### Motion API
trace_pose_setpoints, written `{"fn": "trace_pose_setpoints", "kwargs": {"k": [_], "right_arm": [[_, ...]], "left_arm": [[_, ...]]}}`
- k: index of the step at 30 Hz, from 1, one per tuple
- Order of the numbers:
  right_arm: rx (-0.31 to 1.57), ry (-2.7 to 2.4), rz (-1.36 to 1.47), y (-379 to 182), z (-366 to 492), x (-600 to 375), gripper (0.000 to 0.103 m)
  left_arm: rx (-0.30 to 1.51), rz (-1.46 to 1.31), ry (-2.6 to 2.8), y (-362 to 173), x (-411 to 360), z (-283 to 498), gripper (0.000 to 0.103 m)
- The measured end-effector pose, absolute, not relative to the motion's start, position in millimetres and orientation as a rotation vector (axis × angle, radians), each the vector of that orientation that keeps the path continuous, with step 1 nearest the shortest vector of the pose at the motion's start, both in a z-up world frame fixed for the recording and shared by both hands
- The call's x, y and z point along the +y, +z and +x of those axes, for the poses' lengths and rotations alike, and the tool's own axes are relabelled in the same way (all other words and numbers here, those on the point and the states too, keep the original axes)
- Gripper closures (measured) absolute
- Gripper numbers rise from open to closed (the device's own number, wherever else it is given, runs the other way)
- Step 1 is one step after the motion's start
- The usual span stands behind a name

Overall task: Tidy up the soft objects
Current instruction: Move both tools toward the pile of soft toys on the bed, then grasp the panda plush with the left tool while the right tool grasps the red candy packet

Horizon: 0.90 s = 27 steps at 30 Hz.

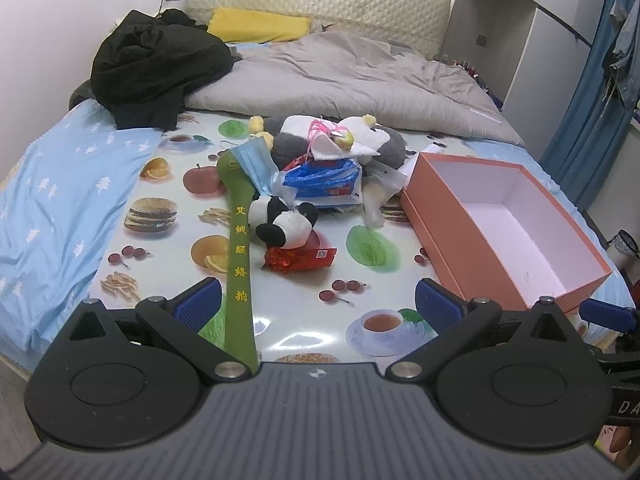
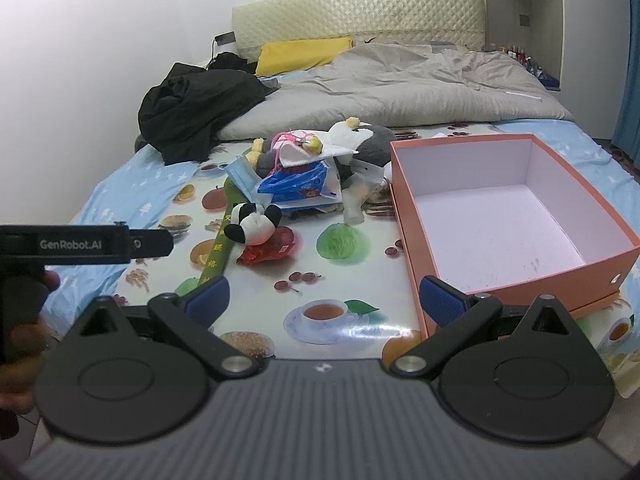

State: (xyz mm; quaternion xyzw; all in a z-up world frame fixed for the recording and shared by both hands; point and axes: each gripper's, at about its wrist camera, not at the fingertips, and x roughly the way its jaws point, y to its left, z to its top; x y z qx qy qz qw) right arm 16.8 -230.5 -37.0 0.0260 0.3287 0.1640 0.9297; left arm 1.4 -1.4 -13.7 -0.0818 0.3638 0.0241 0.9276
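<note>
Plush and fabric items lie in a loose heap on a glossy food-print mat [image 1: 168,216] spread over the foot of a bed. Nearest the cameras, a small panda toy [image 1: 282,220] lies on its side, resting partly on a red foil packet [image 1: 300,258] and touching a long green padded stick with yellow characters [image 1: 239,240], which runs from the heap toward the left gripper. Behind the panda: a blue face mask [image 1: 256,164] draped over the stick's head, a blue plastic bag [image 1: 320,180], a white cloth with pink string [image 1: 332,136], and a larger grey-and-white plush [image 1: 384,140] with yellow tufts at the back. A clear plastic pouch [image 1: 376,192] sits between the heap and an open orange box [image 1: 460,236], white inside, holding nothing visible, placed right of the heap.

Left gripper [image 1: 318,300]: jaws spread wide, nothing between the blue pads, held low over the mat's near edge; the stick's handle passes just inside its left finger, contact not determinable. Right gripper [image 2: 326,294]: jaws likewise spread and holding nothing, its right finger in front of the box's near corner. The right wrist view shows the left tool's body and a hand [image 2: 24,332] at the frame's left edge.

Beyond the mat: a light blue sheet [image 1: 52,200], grey duvet [image 1: 340,76], black garment [image 1: 160,68], yellow pillow [image 1: 260,26], cream headboard [image 1: 320,0].
</note>
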Motion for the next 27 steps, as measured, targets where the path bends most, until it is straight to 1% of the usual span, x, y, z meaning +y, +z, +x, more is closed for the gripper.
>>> {"fn": "trace_pose_setpoints", "kwargs": {"k": [22,27], "right_arm": [[0.703,0.389,0.054,-57.5,31.2,-232.5,0.000],[0.709,0.428,0.037,-61.4,39.7,-222.5,0.000]], "left_arm": [[0.809,-0.184,0.019,-43.4,-3.9,14.2,0.000],[0.826,-0.245,0.019,-53.8,7.5,28.3,0.000]]}}
